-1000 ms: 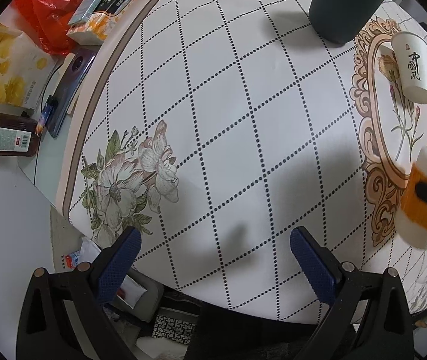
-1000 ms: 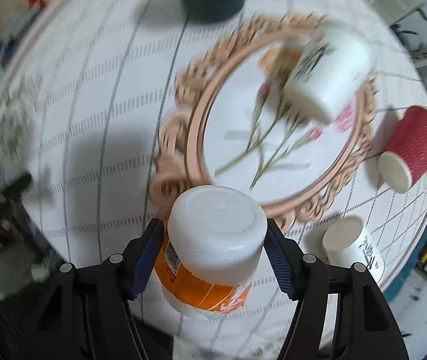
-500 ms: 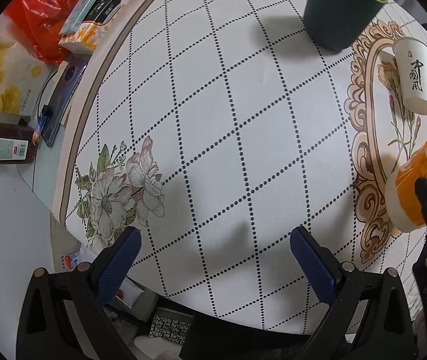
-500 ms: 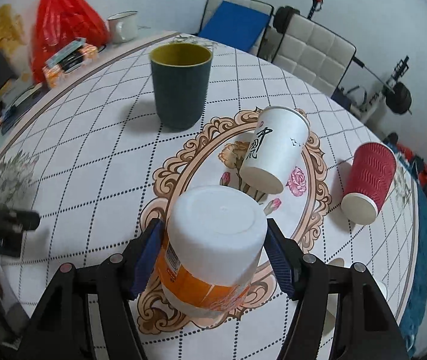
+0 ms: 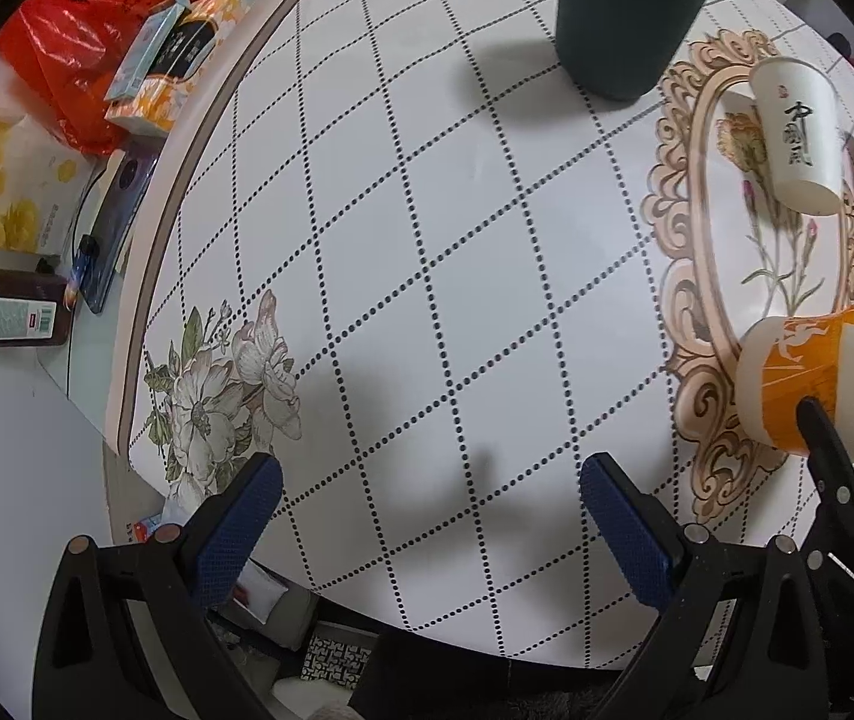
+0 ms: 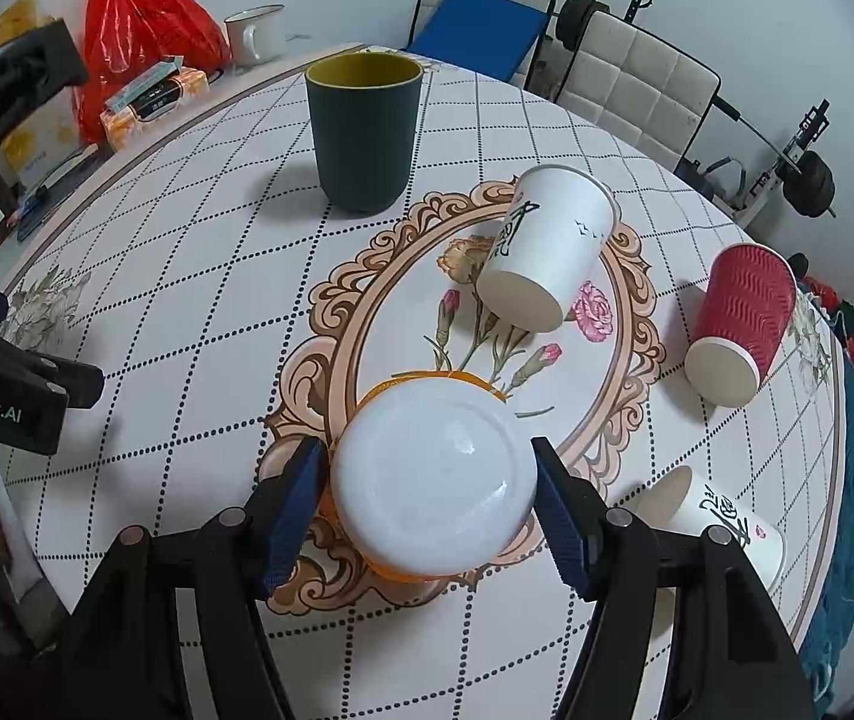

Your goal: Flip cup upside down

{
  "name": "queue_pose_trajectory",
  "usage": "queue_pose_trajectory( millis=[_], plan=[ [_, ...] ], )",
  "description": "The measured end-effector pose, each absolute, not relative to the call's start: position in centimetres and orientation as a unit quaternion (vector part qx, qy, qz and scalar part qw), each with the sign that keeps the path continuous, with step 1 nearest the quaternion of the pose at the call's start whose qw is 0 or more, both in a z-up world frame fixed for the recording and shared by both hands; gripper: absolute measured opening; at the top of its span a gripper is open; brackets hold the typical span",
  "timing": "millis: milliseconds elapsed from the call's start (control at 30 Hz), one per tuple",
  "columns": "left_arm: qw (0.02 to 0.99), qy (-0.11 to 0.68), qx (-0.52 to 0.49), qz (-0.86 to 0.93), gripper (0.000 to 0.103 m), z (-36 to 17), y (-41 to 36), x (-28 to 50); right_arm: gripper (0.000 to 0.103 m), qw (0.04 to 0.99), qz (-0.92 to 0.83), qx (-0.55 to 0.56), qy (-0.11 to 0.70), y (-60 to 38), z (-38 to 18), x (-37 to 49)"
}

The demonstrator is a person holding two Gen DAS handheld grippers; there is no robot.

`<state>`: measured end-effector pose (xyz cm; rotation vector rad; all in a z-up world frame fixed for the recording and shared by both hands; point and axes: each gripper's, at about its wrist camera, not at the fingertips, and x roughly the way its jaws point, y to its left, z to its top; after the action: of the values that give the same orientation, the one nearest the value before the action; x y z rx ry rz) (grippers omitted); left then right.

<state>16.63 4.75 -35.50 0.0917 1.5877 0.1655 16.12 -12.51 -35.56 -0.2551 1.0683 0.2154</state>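
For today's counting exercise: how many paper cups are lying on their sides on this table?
3: white cup inside the oval motif, red cup to its right, small white cup near the right gripper.

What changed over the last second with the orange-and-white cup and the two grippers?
The right gripper, shut on the orange-and-white cup throughout, carried it bottom-up down toward the tablecloth, onto the ornate oval's near rim. The left gripper stayed open and empty. The dark green cup, both white paper cups and the red one kept their places.
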Motion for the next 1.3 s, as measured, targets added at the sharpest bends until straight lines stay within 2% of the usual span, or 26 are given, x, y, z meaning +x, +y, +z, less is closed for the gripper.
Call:
queue_pose_trajectory(
  millis=[167,233,267,467,800,1300],
  plan=[
    [0.712,0.698,0.052,0.052,0.102,-34.2,4.2,16.3,0.071,0.835,0.084,-0.1,0.535,-13.1,-35.3,15.8],
    [0.721,0.69,0.058,0.038,0.102,-33.3,3.9,16.0,0.081,0.83,0.072,-0.08,0.547,-13.5,-34.9,15.5],
    [0.726,0.684,0.063,0.031,0.102,-32.8,3.8,15.8,0.091,0.828,0.062,-0.067,0.553,-13.8,-34.5,15.1],
    [0.756,0.649,0.086,-0.004,0.102,-29.6,3.4,13.9,0.097,0.829,-0.015,0.003,0.56,-15.6,-30.3,11.2],
    [0.794,0.595,0.107,-0.063,0.102,-23.4,2.7,10.1,0.099,0.836,-0.134,0.062,0.529,-17.2,-23.9,4.8],
    [0.83,0.54,0.105,-0.089,0.102,-14.5,1.8,4.6,0.099,0.836,-0.142,0.063,0.526,-17.4,-16.2,-2.0]
  ],
)
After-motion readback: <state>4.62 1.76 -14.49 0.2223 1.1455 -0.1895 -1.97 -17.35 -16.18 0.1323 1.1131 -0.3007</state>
